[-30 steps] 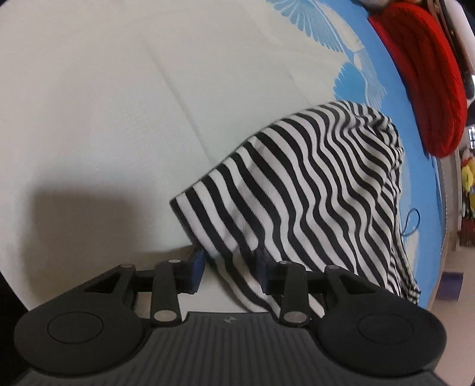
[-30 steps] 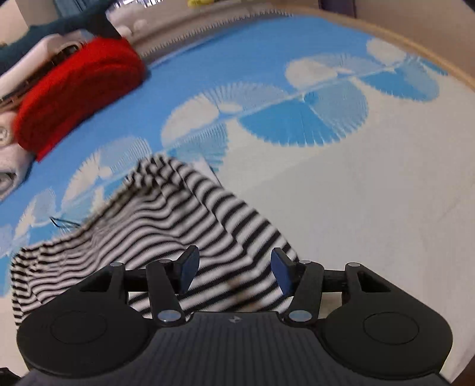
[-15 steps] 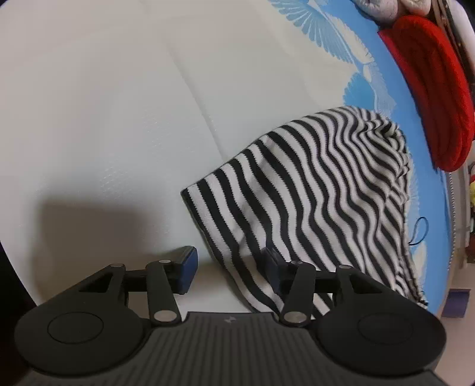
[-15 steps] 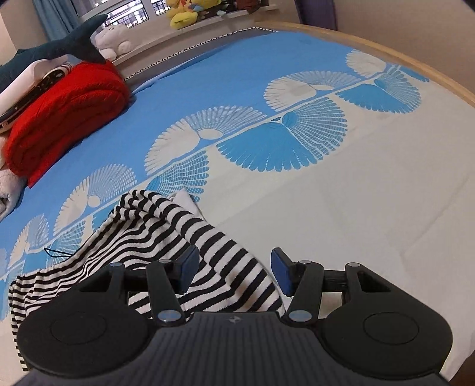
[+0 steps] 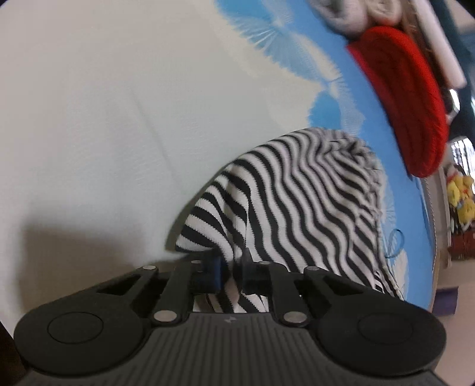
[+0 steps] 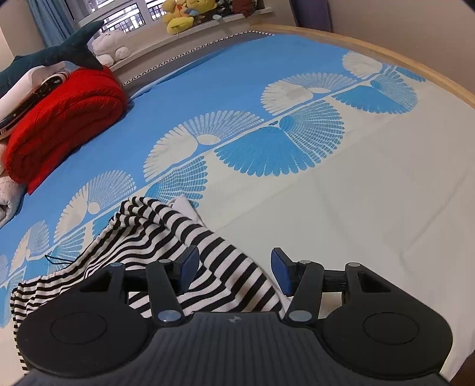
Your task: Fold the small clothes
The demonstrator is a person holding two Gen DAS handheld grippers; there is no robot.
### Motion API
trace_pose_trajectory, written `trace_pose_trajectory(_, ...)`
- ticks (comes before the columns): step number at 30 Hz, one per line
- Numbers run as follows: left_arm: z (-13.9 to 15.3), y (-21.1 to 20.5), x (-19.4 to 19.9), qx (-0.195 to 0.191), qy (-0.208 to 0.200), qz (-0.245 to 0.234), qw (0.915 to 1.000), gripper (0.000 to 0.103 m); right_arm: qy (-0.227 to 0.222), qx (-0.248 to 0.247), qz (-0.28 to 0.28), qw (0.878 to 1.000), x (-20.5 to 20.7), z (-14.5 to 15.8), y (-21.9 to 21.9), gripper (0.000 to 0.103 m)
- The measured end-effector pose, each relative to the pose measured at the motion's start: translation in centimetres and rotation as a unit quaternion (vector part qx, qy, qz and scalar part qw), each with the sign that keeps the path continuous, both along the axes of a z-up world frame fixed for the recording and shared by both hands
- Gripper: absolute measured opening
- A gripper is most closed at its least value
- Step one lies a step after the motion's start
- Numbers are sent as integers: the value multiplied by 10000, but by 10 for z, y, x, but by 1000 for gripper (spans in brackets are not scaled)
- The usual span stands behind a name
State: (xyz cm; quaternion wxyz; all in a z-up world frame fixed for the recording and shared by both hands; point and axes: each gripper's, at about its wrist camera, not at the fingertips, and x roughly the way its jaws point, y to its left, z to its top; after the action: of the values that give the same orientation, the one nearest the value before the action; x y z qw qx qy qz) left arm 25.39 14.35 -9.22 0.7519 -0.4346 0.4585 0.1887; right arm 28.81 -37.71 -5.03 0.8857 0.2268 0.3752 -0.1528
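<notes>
A black-and-white striped garment point(image 5: 299, 207) lies crumpled on the bed sheet point(image 5: 89, 118). My left gripper point(image 5: 231, 271) is shut on its near edge, and the cloth bunches up between the pads. In the right wrist view the same striped garment point(image 6: 166, 237) lies under and ahead of my right gripper point(image 6: 234, 267), which is open with its blue pads wide apart over the cloth. The garment's left part runs out past the gripper body toward the left edge of that view.
A folded red blanket point(image 6: 62, 118) lies at the far left of the bed, also in the left wrist view point(image 5: 406, 95). A plush shark point(image 6: 50, 56) and soft toys point(image 6: 190, 14) sit by the window. A wooden bed rim point(image 6: 386, 56) curves along the right.
My left gripper has closed on the garment's near edge and the cloth has bunched up there. My right gripper has stayed open and has risen and tilted back, showing more of the bed.
</notes>
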Motion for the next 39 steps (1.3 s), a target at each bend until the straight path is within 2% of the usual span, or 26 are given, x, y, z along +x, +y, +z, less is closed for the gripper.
trace_pose_trajectory(6,47,-19,-9,872,-477,-301,9946,11,-64,-25,-142,9999,-1,3,-5,56)
trace_pose_trajectory(10,38,-28,-5,1141,31,-372,9928,10,-101,-49,-190,9998,-1,5,-9,56)
trace_pose_trajectory(12,51,-42,-4,1524,-197,-516,9868,10,-118,-30,-235,9996,-2,6,-13,55)
trace_pose_trajectory(13,61,-54,-3,1777,-381,-659,9811,10,-133,-15,-262,9996,-2,6,-15,55)
trace_pose_trajectory(15,78,-81,-2,2174,-736,-947,9687,10,-172,-1,-325,9993,-4,8,-21,55)
trace_pose_trajectory(17,92,-109,3,2393,-1120,-1327,9553,10,-207,-31,-382,9991,-5,10,-25,55)
trace_pose_trajectory(20,109,-165,8,2662,-1803,-2075,9239,9,-269,-142,-458,9985,-5,14,-35,55)
trace_pose_trajectory(24,108,-243,15,2375,-2485,-3250,8810,8,-404,-368,-525,9971,-5,21,-52,55)
trace_pose_trajectory(27,101,-304,11,2325,-2792,-4074,8378,7,-516,-377,-527,9966,-6,24,-65,55)
trace_pose_trajectory(29,89,-339,9,2047,-2834,-4573,8177,7,-595,-321,-519,9964,-8,24,-73,55)
trace_pose_trajectory(30,80,-358,8,1941,-2790,-4871,8045,8,-624,-294,-518,9963,-8,23,-77,55)
trace_pose_trajectory(31,70,-375,8,1854,-2685,-5118,7947,9,-639,-267,-502,9963,-7,23,-79,55)
trace_pose_trajectory(33,41,-400,10,1633,-2256,-5533,7850,12,-672,-177,-413,9967,-4,21,-83,55)
trace_pose_trajectory(35,23,-408,17,1376,-1812,-5716,7884,14,-719,-43,-175,9973,2,20,-84,55)
trace_pose_trajectory(36,22,-405,20,1134,-1735,-5752,7913,14,-730,42,-61,9973,5,20,-84,55)
trace_pose_trajectory(37,27,-399,23,911,-1812,-5805,7886,18,-735,155,82,9971,9,19,-83,55)
trace_pose_trajectory(38,32,-393,26,800,-1918,-5861,7832,21,-727,273,263,9966,15,19,-82,55)
trace_pose_trajectory(39,40,-385,28,758,-2011,-5906,7778,29,-695,389,455,9958,21,17,-79,55)
